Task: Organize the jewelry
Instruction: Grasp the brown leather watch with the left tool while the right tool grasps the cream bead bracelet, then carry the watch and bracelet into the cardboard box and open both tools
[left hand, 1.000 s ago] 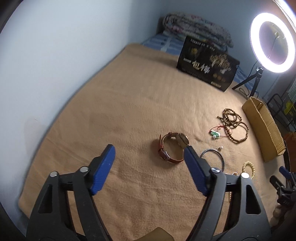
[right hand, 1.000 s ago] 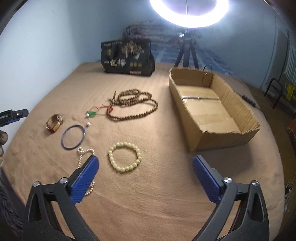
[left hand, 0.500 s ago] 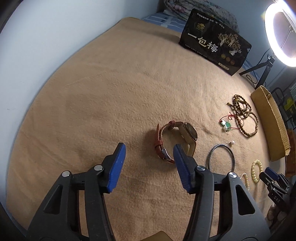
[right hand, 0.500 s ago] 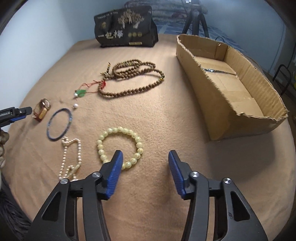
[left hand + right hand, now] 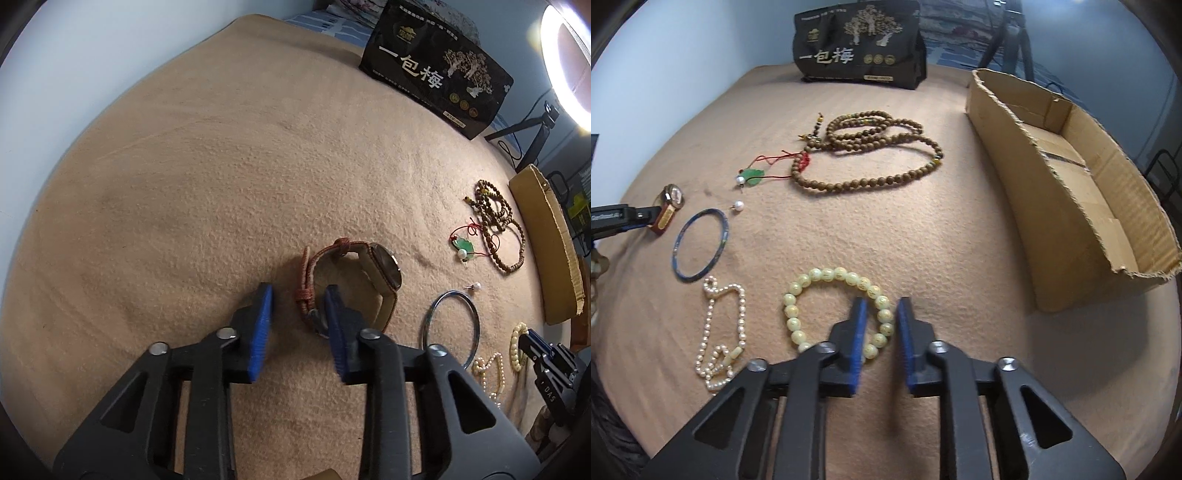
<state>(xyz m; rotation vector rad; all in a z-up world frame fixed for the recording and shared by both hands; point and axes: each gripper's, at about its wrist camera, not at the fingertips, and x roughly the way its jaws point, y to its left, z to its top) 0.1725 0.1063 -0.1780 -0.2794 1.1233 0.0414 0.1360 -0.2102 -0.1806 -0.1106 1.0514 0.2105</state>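
**Both tools down over the jewelry**

My left tool (image 5: 298,300) sits low on the tan blanket (image 5: 207,177), its jaws narrowed around the woven strap of the watch (image 5: 354,284); one pad is inside the strap loop, the other outside, and a gap remains, so nothing is gripped. My right tool (image 5: 880,314) has its blue pads either side of the pale bead bracelet (image 5: 837,314), also parted, with the beads between them unpinched. Beside the bracelet lie the pearl strand (image 5: 720,339) and, further off, the blue bangle (image 5: 700,250). Beyond those are a loose pearl (image 5: 739,205), the green pendant (image 5: 753,176) and the brown bead necklace (image 5: 868,155). The cardboard box (image 5: 1071,206) stands to the right.
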